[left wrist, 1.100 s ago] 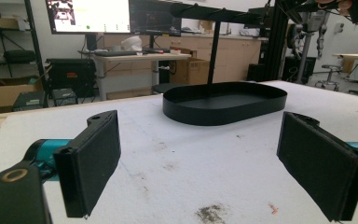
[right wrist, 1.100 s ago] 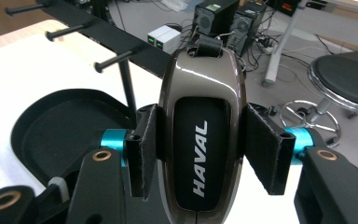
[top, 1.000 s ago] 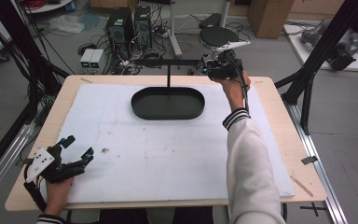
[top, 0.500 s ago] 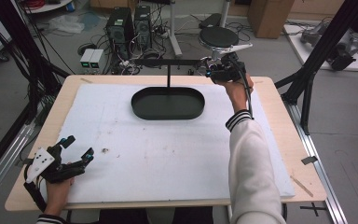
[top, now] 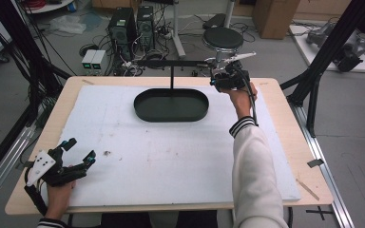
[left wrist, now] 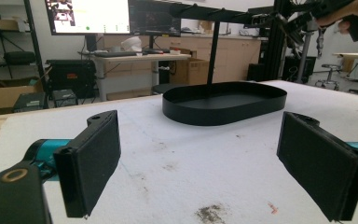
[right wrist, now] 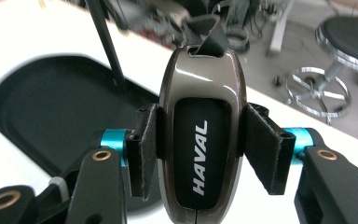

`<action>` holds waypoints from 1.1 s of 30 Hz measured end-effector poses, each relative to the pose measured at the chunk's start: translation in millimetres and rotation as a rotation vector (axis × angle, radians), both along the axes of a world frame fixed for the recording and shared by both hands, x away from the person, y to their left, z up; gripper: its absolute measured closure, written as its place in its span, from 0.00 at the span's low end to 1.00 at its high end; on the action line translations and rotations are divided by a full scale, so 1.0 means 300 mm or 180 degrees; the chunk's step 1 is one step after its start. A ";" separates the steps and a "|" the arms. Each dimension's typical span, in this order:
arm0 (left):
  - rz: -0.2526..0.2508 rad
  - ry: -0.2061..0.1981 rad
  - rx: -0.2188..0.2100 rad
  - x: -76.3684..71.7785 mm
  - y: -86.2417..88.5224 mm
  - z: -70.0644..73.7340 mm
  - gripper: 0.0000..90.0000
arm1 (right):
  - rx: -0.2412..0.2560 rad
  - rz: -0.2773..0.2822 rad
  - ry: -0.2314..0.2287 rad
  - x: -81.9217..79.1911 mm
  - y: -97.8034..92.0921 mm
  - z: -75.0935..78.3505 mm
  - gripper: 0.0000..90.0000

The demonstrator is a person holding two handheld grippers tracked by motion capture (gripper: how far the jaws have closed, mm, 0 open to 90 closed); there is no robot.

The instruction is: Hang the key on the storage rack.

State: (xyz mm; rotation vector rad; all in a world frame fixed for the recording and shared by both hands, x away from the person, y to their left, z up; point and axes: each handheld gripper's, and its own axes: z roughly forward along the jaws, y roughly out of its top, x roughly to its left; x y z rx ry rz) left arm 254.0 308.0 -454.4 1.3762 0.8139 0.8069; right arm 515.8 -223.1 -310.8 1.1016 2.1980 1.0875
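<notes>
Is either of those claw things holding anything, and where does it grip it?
The right gripper clamps a HAVAL key fob by its two long sides. The left gripper is open and empty.

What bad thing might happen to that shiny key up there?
1. The right tool pinches the key fob only by its smooth, glossy sides, so it might slip out and fall.
2. It is held high near the end of the stand's bar, right by the tray's end, so a drop could miss the tray and hit the table.
3. The fob's strap sits close to the bar and might snag on it.
</notes>
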 end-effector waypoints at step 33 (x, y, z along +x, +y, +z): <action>-0.0001 0.0000 0.0005 0.000 0.000 0.000 0.15 | 0.0200 0.0101 0.0043 0.004 0.014 -0.079 0.33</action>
